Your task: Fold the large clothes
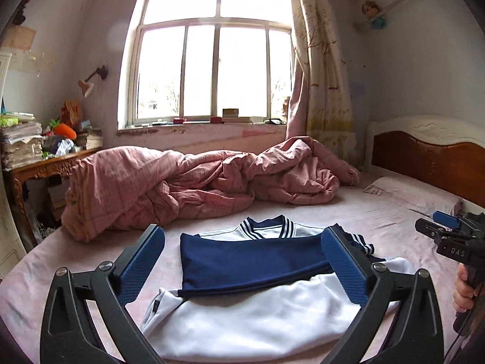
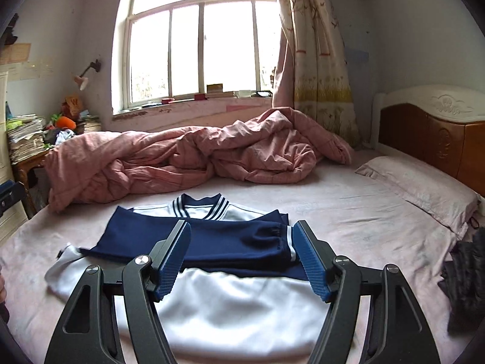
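A white sports jacket (image 1: 257,312) lies flat on the pink bed sheet (image 1: 379,227). Its navy sleeves (image 1: 251,261) are folded across the chest, and the striped collar (image 1: 266,227) points toward the window. My left gripper (image 1: 242,232) hovers above the jacket, jaws wide open and empty. In the right wrist view the same jacket (image 2: 236,303) and its navy sleeves (image 2: 230,242) lie below my right gripper (image 2: 241,225), which is open with nothing between its pads. The right gripper (image 1: 436,227) also shows at the right edge, held by a hand (image 1: 462,288).
A crumpled pink quilt (image 1: 182,182) lies along the far side of the bed below the window. A pillow (image 1: 415,194) rests by the wooden headboard (image 1: 424,157). A dark garment (image 2: 466,273) sits at the right bed edge. A cluttered desk (image 1: 21,142) stands left.
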`<state>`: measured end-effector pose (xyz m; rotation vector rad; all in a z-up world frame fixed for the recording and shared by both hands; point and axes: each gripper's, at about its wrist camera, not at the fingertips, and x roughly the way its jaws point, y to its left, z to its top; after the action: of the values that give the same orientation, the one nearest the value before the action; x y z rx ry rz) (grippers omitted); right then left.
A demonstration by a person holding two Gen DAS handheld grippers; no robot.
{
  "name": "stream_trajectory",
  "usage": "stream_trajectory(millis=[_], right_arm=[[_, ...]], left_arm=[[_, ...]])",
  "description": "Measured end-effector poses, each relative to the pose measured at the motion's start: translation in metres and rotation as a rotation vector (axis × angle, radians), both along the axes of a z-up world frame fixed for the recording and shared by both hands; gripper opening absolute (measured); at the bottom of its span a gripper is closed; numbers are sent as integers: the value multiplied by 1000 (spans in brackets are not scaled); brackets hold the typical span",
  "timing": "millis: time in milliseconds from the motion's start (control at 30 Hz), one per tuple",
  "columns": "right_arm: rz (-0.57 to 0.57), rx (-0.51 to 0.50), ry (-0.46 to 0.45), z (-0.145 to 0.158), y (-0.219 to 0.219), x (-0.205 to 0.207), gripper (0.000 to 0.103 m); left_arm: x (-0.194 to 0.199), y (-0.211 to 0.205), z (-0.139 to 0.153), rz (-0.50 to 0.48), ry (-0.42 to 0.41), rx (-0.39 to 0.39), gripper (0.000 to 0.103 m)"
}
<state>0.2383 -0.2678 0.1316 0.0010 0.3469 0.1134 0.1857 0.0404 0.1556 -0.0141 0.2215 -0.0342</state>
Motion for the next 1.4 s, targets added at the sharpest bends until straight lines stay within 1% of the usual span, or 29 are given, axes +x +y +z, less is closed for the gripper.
stream_trajectory(millis=[67, 133, 200, 267, 333, 400, 433, 500, 567, 633, 700, 767, 800, 867, 900, 967, 1000, 1033, 1100, 1133, 1167, 1200, 1267, 1300, 1333, 1367, 1400], right_arm=[[16, 8, -3, -6, 0, -19, 76], [46, -3, 14, -16, 0, -31, 76], [71, -25, 41, -28, 3, -39, 76], [100, -45, 87, -44, 7, -41, 76], [125, -71, 142, -61, 11, -37, 76], [155, -140, 228, -80, 22, -25, 76], [177, -189, 276, -91, 30, -20, 76], [200, -272, 330, -109, 42, -14, 76], [220, -351, 381, -128, 56, -8, 76], [238, -399, 419, -144, 67, -5, 76], [245, -445, 449, -159, 75, -2, 76], [233, -488, 455, -169, 82, 3, 76], [228, -494, 448, -171, 84, 5, 76], [207, -495, 446, -172, 84, 11, 76], [186, -498, 445, -172, 83, 15, 76], [127, -513, 443, -175, 77, 25, 77], [100, -517, 449, -176, 73, 30, 77], [70, -518, 455, -178, 66, 36, 77], [17, -513, 464, -178, 51, 46, 77], [2, -501, 470, -178, 44, 49, 80], [-16, -489, 472, -176, 37, 53, 80], [-38, -484, 474, -175, 31, 55, 80], [-68, -477, 472, -172, 20, 60, 80], [-74, -471, 467, -172, 16, 61, 80], [-81, -463, 464, -171, 12, 62, 79], [-96, -460, 460, -172, 9, 64, 77], [-99, -449, 454, -172, 7, 65, 67]], left_arm=[[-19, -3, -8, -8, -22, 15, 103], [-33, -4, -21, -9, -27, 19, 103], [-36, -5, -36, -20, 11, 20, 103], [-31, -7, -52, -41, 73, 19, 103], [-19, -13, -69, -69, 158, 41, 103], [-3, -24, -89, -93, 249, 103, 103], [4, -30, -99, -101, 287, 142, 103], [13, -41, -116, -127, 355, 207, 103], [17, -52, -133, -165, 419, 242, 102], [24, -62, -148, -193, 482, 270, 102], [31, -71, -163, -205, 538, 315, 102], [40, -77, -178, -199, 588, 360, 102], [44, -79, -184, -194, 610, 377, 102], [53, -81, -195, -152, 645, 419, 102], [55, -79, -197, -143, 645, 415, 102], [60, -73, -198, -132, 653, 382, 102], [62, -70, -197, -103, 645, 377, 102], [64, -66, -196, -62, 624, 391, 102], [69, -56, -196, 31, 595, 444, 102], [72, -49, -196, 59, 595, 443, 102], [74, -40, -196, 67, 598, 415, 101], [77, -31, -195, 76, 607, 383, 99], [82, -15, -194, 121, 607, 345, 89], [83, -9, -194, 130, 602, 333, 89], [86, -4, -194, 122, 604, 308, 85], [87, 0, -195, 114, 612, 276, 75], [86, 3, -194, 103, 609, 252, 70]])
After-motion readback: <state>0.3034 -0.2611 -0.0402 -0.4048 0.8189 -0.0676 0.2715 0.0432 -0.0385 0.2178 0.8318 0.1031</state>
